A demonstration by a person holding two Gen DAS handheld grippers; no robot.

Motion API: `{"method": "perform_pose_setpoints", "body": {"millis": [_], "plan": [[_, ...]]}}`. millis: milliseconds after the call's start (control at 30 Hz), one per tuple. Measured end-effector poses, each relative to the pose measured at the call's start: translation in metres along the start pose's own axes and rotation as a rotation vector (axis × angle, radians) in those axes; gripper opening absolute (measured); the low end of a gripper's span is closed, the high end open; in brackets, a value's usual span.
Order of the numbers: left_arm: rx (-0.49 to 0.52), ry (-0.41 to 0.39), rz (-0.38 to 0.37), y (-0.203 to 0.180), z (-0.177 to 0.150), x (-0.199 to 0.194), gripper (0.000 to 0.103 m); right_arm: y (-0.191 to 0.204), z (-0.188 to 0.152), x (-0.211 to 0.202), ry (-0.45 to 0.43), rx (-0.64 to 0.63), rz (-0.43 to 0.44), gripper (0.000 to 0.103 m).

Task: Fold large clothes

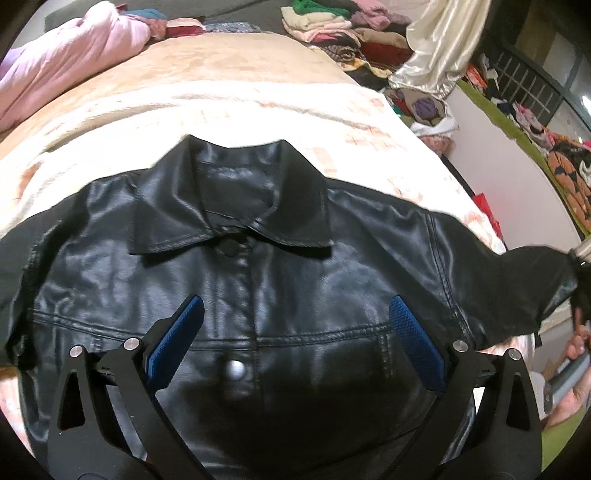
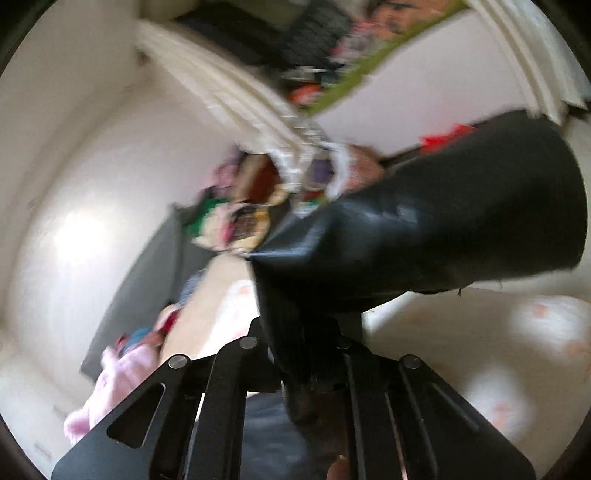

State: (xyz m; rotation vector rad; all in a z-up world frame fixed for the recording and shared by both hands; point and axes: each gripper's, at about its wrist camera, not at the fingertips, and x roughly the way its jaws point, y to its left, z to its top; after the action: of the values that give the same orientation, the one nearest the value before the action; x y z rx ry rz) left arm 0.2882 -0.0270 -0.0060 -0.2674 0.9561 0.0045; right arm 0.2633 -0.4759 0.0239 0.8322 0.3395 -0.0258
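A black leather jacket lies front-up on the bed, collar toward the far side, snaps closed down the middle. My left gripper is open and empty, hovering over the jacket's chest with its blue pads either side of the placket. My right gripper is shut on the jacket's sleeve and holds it lifted off the bed; that view is blurred. In the left wrist view the sleeve end is raised at the far right, by the right gripper.
The bed has a cream patterned blanket. A pink quilt lies at the far left. Piles of folded clothes sit beyond the bed. A cream curtain hangs at the right, beside a cluttered green shelf.
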Motion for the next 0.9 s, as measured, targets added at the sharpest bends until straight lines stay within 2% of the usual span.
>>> {"method": "perform_pose_setpoints", "body": {"millis": [133,267,467,633,700,900], "plan": [[-0.028,-0.019,0.029,0.017,0.003,-0.013,0.094,0.073,-0.014,-0.007,0.002,-0.187,0.125,0.008],[-0.062,-0.038,0.039,0.043,0.007,-0.029,0.094,0.147,-0.048,-0.006,0.049,-0.395,0.236,0.008],[-0.155,-0.094,-0.017,0.087,0.012,-0.059,0.094,0.216,-0.103,-0.003,0.144,-0.598,0.382,0.008],[-0.238,-0.160,-0.085,0.123,0.013,-0.088,0.094,0.253,-0.155,0.003,0.218,-0.774,0.452,0.008],[-0.272,-0.184,-0.110,0.134,0.011,-0.097,0.094,0.261,-0.185,0.009,0.280,-0.845,0.472,0.008],[-0.347,-0.197,-0.161,0.157,-0.001,-0.102,0.094,0.261,-0.261,0.027,0.415,-0.962,0.433,0.008]]}}
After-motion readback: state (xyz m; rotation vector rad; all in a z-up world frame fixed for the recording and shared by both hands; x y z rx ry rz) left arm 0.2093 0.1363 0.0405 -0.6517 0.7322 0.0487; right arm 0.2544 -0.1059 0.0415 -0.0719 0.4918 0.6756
